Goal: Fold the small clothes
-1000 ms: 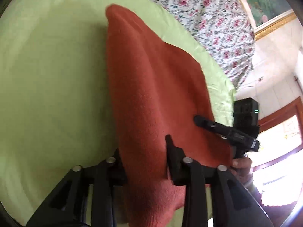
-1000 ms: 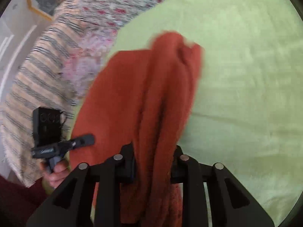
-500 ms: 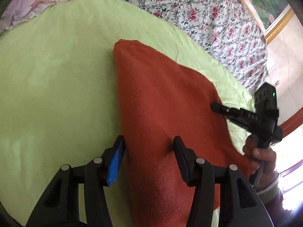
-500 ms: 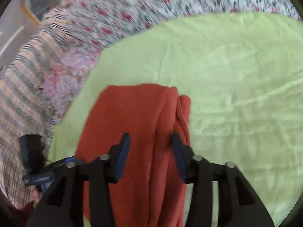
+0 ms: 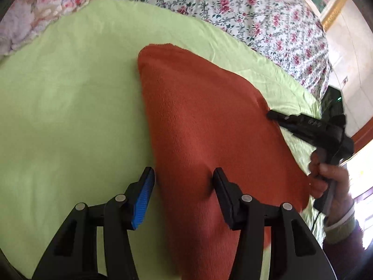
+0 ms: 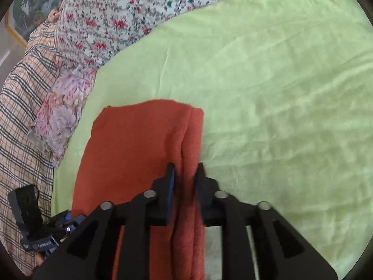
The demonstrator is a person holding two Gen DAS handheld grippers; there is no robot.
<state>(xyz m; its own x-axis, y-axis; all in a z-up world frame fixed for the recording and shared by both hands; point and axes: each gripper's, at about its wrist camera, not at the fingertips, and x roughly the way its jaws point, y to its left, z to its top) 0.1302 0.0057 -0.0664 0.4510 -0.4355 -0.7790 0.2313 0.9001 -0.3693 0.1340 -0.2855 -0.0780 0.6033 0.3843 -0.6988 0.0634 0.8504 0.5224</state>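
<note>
**Folded garment lies down, both grippers at its near edge**

Nearest to the left wrist camera, the left gripper (image 5: 184, 186) has its jaws spread wide. The folded edge of the rust-red garment (image 5: 198, 116) passes between them, but the fingers do not press it. On the other side, the right gripper (image 6: 184, 177) has its jaws standing narrower, with a thick folded ridge of the garment between them. I cannot tell whether they pinch it or only stand around it.

The garment lies flat on the light green sheet (image 6: 268, 81), folded to a long shape. Beyond the sheet is a floral bedcover (image 5: 233, 7).

The risk, in my judgement: if the right jaws are not fully free when the gripper goes back, they can drag the ridge and open the fold. The knit looks soft and may cling to the pads.
</note>
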